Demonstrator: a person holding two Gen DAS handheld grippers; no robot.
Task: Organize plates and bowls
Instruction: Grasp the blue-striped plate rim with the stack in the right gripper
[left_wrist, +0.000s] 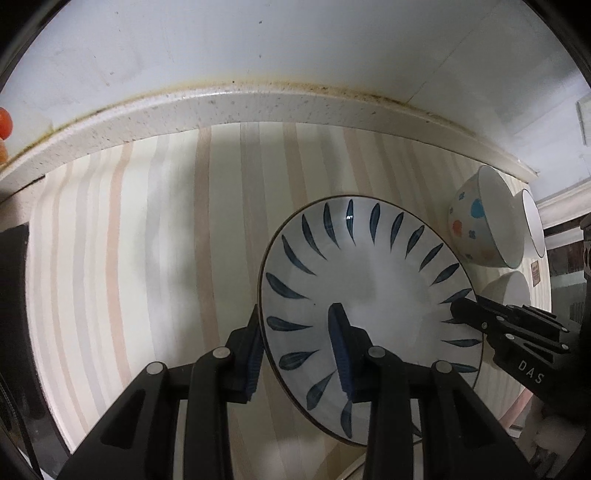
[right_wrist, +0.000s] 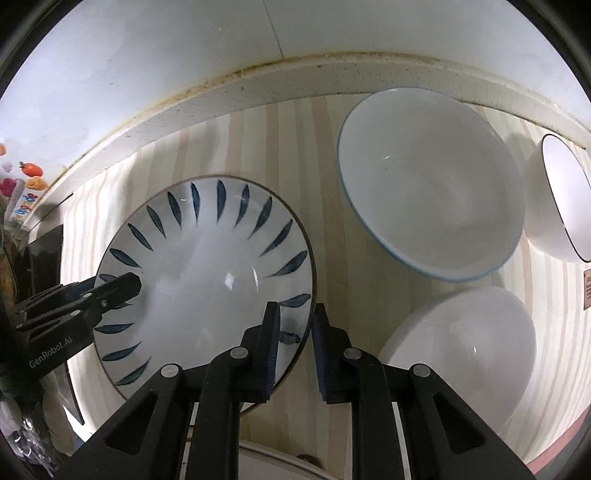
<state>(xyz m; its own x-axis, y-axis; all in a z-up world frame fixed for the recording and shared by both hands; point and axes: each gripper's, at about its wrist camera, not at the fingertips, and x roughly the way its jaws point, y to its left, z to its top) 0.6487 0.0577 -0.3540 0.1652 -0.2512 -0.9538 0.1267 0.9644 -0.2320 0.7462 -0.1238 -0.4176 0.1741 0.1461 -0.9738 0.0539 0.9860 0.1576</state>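
A white plate with blue leaf marks lies on the striped mat. My left gripper straddles its left rim, one finger outside and one over the plate, jaws apart. My right gripper straddles the same plate's right rim, jaws narrowly apart around the edge. Each gripper shows in the other's view: the right gripper, the left gripper. A spotted bowl stands at the right in the left wrist view.
In the right wrist view a blue-rimmed white bowl, a plain white bowl and a dark-rimmed white bowl stand to the right. A speckled counter ledge and a white wall lie behind. Colourful items sit far left.
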